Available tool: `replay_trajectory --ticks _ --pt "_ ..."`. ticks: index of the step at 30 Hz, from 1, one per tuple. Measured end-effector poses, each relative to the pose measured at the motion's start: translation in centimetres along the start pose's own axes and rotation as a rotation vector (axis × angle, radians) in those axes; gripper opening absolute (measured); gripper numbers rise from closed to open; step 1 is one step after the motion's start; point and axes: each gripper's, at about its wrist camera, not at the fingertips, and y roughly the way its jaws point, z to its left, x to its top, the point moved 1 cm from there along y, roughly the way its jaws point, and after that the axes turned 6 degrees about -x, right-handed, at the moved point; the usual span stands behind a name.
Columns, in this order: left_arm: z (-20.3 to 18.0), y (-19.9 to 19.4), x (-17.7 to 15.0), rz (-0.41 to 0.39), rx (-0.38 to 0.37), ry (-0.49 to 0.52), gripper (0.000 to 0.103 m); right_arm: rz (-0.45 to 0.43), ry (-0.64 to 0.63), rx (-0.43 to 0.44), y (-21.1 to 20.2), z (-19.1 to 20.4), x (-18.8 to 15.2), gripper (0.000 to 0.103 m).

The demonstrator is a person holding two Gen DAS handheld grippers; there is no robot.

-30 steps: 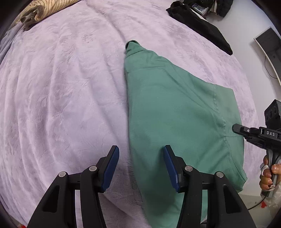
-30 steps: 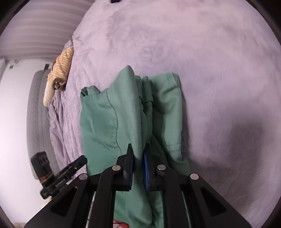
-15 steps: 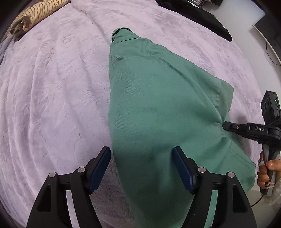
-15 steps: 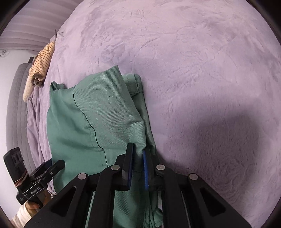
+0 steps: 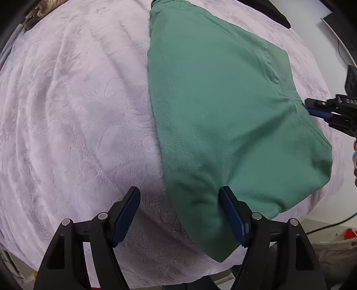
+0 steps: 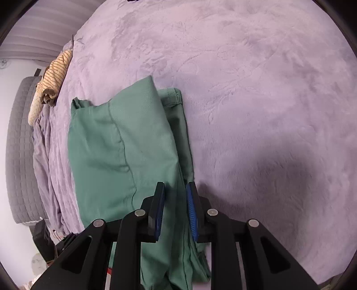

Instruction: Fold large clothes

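A bed covered with a lilac plush blanket (image 5: 78,111) fills both views, with a pale wall and a grey padded headboard (image 6: 20,156) at one edge. Nearest the lens in the left wrist view, the left gripper (image 5: 179,214) stands with its jaws wide apart, straddling the near edge of the green garment (image 5: 223,100); its right pad touches the cloth, but nothing is pinched. A second ago these jaws were narrower and farther from the cloth. In the right wrist view, the right gripper (image 6: 175,212) has a bunched fold of the same green garment between its pads; its jaws are opening, where a second ago they were clamped tight on that fold. The garment lies folded lengthwise on the blanket, its layers stacked and its hem edges showing at the far end. Beyond it, a striped yellow cloth (image 6: 53,75) rests near the headboard, and a dark garment (image 5: 267,11) lies at the far corner. The release suggests that one fold is laid down, and that the left gripper is placed for the next grasp.
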Motion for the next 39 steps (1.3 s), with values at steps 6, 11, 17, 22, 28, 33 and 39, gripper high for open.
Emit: replay_trajectory --ticks 6,11,17,22,28,33,39 --pt "-0.2 -0.4 -0.2 0.004 0.012 0.004 0.075 0.004 -0.177 0.018 -3.4 4.4 -5.7 0.021" --pt "0.2 -0.7 -0.8 0.008 -0.004 -0.001 0.075 0.107 -0.248 -0.173 0.5 3.9 -9.3 0.002" --pt "0.1 -0.3 -1.5 0.006 0.022 0.023 0.085 0.167 -0.117 -0.184 3.8 0.3 -9.4 0.0" --pt "0.4 -0.3 -2.0 0.005 0.008 -0.002 0.085 0.176 -0.114 -0.188 4.5 0.1 -9.2 0.0" --pt "0.0 0.3 -2.1 -0.005 0.014 -0.002 0.085 0.173 -0.117 -0.193 4.7 0.3 -9.2 0.0" --pt "-0.5 0.2 -2.2 -0.007 0.021 0.001 0.085 0.171 -0.107 -0.183 4.5 0.4 -9.8 0.0" --pt "0.0 -0.6 -2.7 0.008 0.019 0.009 0.085 0.186 -0.08 -0.161 4.2 -0.2 -10.1 0.0"
